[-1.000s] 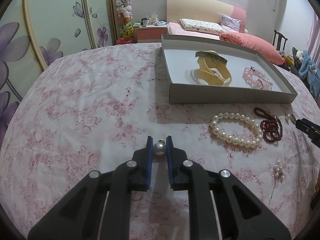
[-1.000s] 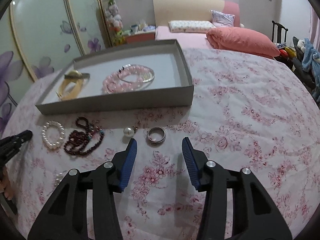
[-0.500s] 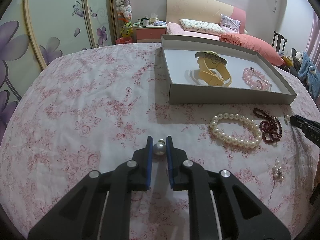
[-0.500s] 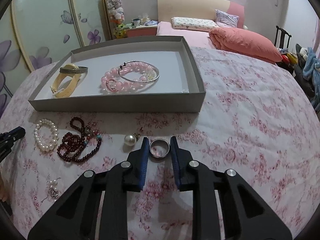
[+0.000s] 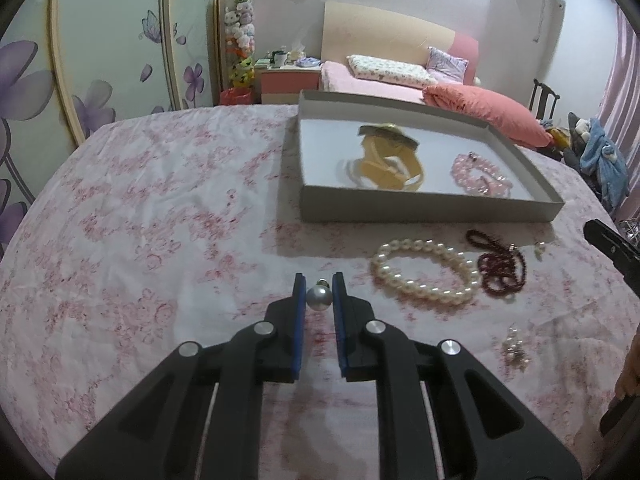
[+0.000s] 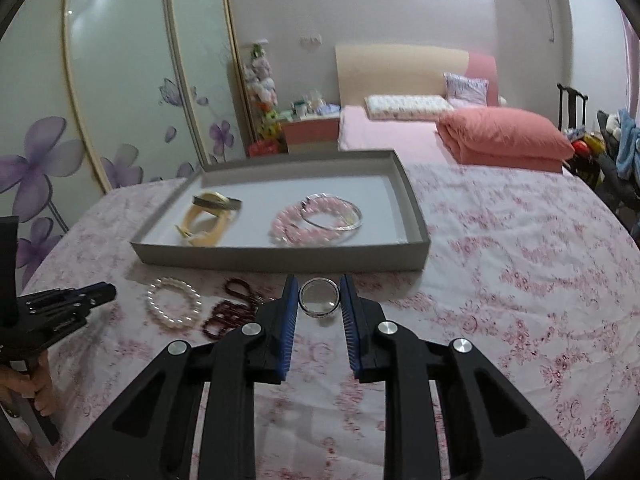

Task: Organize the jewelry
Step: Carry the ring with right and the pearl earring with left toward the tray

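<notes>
- Left wrist view: the left hand-held gripper (image 5: pixel 319 289) is clamped on a grey pearl earring (image 5: pixel 319 297), pinched at its widest part between the blue pads near the tips, which keeps the round bead from rolling out.
- Its small metal cap points forward, away from the hand-held gripper, so the earring's short axis runs along the fingers toward the grey tray (image 5: pixel 424 208) ahead and to the right.
- Right wrist view: the right hand-held gripper (image 6: pixel 319 300) is closed on a silver ring (image 6: pixel 319 301), pads pressing on opposite sides of the band, clear of the floral bedspread (image 6: pixel 520 280).
- Ring's hole faces up and back toward the camera; it has no real long axis, and the band sits across the fingers.
- Tray lies just beyond the right fingertips; it already holds a yellow bangle (image 6: pixel 206 222), a pink bead bracelet (image 6: pixel 296 228) and a silver bangle (image 6: pixel 332 214), so both pieces seem bound there.
- To the left of the right hand-held gripper, a white pearl bracelet (image 6: pixel 173 307) and dark red beads (image 6: pixel 226 314) lie on the bedspread, not yet sorted.
- A small pearl cluster (image 5: pixel 516 350) lies off to the right of the left hand-held gripper.
</notes>
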